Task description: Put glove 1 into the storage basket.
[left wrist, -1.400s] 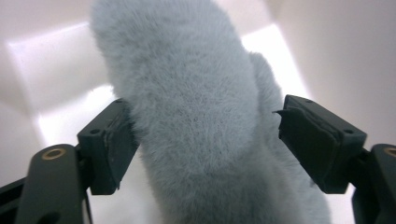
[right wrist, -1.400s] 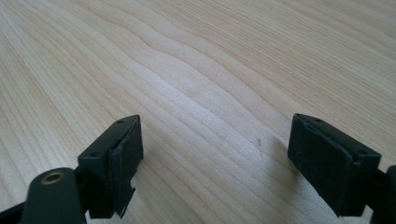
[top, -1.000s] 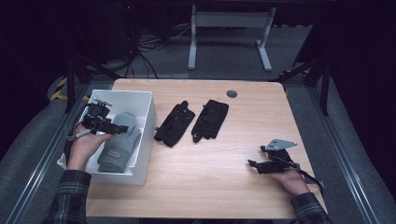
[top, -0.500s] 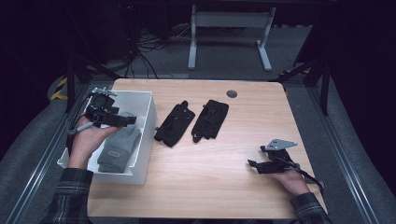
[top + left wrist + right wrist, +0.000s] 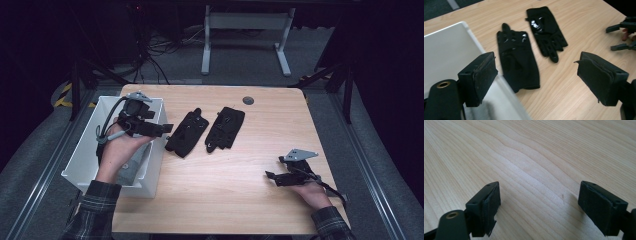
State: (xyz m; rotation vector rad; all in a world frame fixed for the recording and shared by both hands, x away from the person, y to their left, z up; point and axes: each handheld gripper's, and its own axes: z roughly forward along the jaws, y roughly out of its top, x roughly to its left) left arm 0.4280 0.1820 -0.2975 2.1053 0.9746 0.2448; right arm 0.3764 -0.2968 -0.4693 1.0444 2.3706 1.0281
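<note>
Dark room, wooden table [image 5: 240,190]. Left gripper [image 5: 161,128], jaws apart and empty, has lifted from the white bin [image 5: 82,165] at nine o'clock toward two black gloves [image 5: 187,132] at center, likely its next pick. Right gripper [image 5: 272,178] rests at four o'clock, jaws apart.

No text, label, brand, number or sign can be read anywhere: none on the two black gloves [image 5: 187,132] at mid-frame, the white bin [image 5: 85,150] at left, or the desk [image 5: 240,190].
</note>
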